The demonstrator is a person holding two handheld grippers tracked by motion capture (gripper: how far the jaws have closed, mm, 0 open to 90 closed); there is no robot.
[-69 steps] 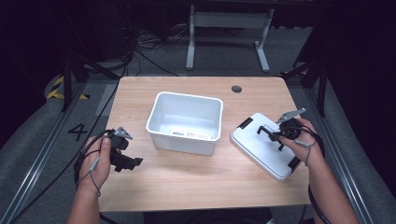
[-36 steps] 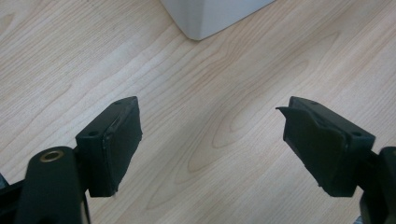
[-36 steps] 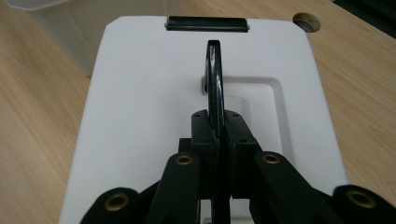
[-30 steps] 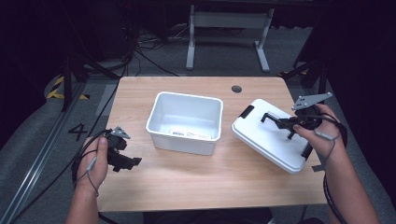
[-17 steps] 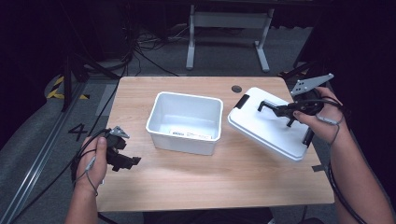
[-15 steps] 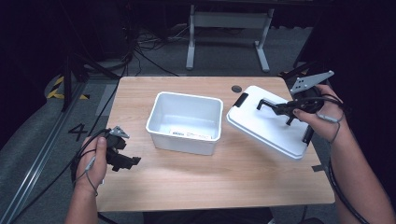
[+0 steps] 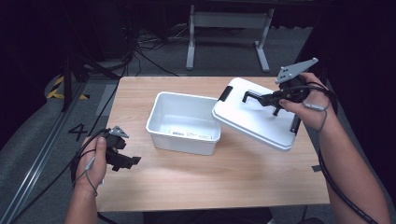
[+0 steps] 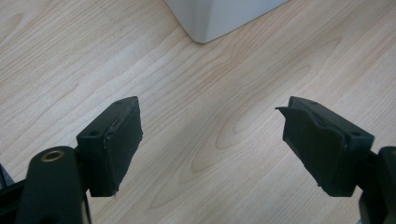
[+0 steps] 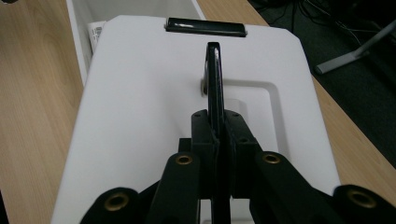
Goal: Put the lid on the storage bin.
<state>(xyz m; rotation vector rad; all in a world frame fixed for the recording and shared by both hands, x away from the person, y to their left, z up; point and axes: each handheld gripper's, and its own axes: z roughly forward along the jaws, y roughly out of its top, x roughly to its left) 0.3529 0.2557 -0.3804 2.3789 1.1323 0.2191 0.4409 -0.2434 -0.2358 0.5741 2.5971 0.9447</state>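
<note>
A white open bin (image 7: 183, 139) stands mid-table with a label on its floor. My right gripper (image 7: 269, 99) is shut on the black handle (image 7: 254, 96) of a white lid (image 7: 252, 120), which hangs tilted above the table. The lid's left edge reaches over the bin's right rim. In the right gripper view the handle (image 9: 215, 70) runs up from the shut gripper (image 9: 217, 135) across the lid (image 9: 140, 93), with a black latch (image 9: 205, 26) at the lid's far end. My left gripper (image 7: 124, 160) rests open at the table's left front; its jaws (image 8: 212, 140) stand wide over bare wood.
The wooden table (image 7: 210, 182) has free room in front of the bin. A corner of the bin (image 8: 219, 14) shows in the left gripper view. A metal stand (image 7: 224, 21) and cables lie on the dark floor behind the table.
My right gripper has lifted the lid off the table's right side and carried it up and left, until its edge overlaps the bin. The left hand stayed put.
</note>
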